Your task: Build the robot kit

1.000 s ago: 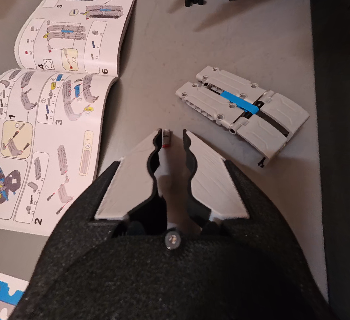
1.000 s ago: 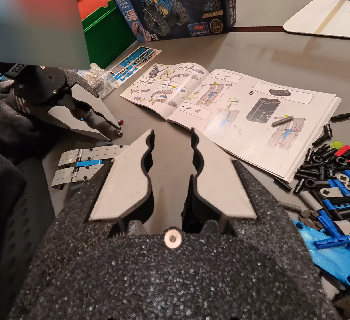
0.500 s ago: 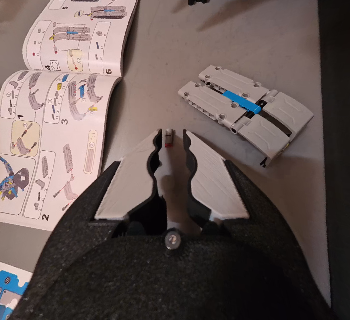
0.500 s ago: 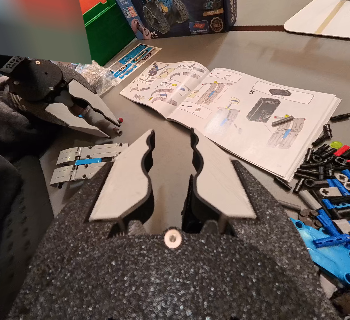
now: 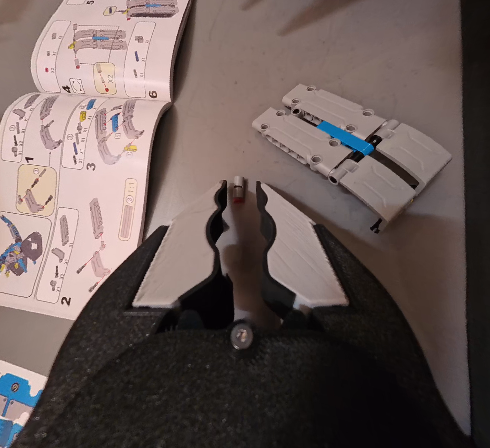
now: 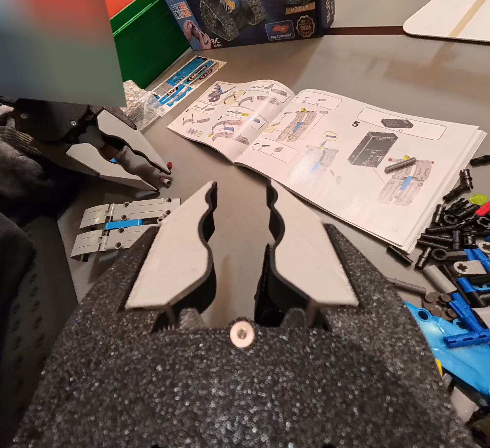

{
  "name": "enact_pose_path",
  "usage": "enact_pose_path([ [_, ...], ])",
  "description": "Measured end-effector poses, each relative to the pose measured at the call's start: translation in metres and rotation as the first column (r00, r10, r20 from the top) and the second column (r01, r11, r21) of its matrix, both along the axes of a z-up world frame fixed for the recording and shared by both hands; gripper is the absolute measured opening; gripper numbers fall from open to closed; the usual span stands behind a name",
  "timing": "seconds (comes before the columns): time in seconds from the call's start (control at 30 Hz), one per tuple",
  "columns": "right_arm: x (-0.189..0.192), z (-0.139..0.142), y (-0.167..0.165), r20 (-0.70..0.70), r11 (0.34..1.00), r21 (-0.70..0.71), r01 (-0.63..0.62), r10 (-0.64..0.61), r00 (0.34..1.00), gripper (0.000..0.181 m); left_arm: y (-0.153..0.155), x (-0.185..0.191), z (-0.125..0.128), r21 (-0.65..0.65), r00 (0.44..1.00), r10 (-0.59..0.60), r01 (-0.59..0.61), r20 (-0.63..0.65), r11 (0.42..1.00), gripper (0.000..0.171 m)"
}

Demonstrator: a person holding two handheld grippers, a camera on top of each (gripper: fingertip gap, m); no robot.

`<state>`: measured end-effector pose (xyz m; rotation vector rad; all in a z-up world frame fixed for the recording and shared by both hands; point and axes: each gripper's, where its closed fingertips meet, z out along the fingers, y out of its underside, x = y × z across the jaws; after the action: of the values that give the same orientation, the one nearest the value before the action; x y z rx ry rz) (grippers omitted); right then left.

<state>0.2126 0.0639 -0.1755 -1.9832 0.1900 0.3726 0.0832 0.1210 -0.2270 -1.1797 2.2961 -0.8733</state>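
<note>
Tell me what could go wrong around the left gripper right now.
The small grey pin lies between the open left gripper fingertips, nearer one side; closing off-centre could flick or roll it away. A second red-tipped piece sits at the fingertip and could get knocked. The grey panel assembly lies close and might be bumped.

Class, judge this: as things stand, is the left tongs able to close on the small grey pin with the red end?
Probably yes. The left tongs are open, the pin lies on the table between the tips, apart from both, and nothing blocks it.

The left gripper [image 5: 240, 185] has drawn back slightly from the grey pin [image 5: 238, 190]
</note>
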Motion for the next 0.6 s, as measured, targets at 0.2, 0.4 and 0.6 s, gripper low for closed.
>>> enact_pose_path([
  [0.2, -0.001, -0.001, 0.000, 0.002, 1.000, -0.004, -0.003, 0.003, 1.000, 0.036, 0.000, -0.001, -0.004, 0.011, 1.000, -0.003, 0.003, -0.017, 1.000, 0.012],
  [0.4, -0.006, -0.002, 0.000, 0.012, 1.000, -0.010, -0.027, 0.027, 1.000, 0.035, 0.000, -0.001, -0.004, 0.008, 1.000, 0.001, 0.000, -0.028, 1.000, 0.007],
  [0.6, -0.053, 0.001, 0.005, 0.162, 0.972, -0.008, -0.235, 0.233, 0.959, 0.035, 0.001, 0.022, 0.028, -0.125, 0.987, 0.120, -0.106, 0.108, 0.986, 0.007],
])
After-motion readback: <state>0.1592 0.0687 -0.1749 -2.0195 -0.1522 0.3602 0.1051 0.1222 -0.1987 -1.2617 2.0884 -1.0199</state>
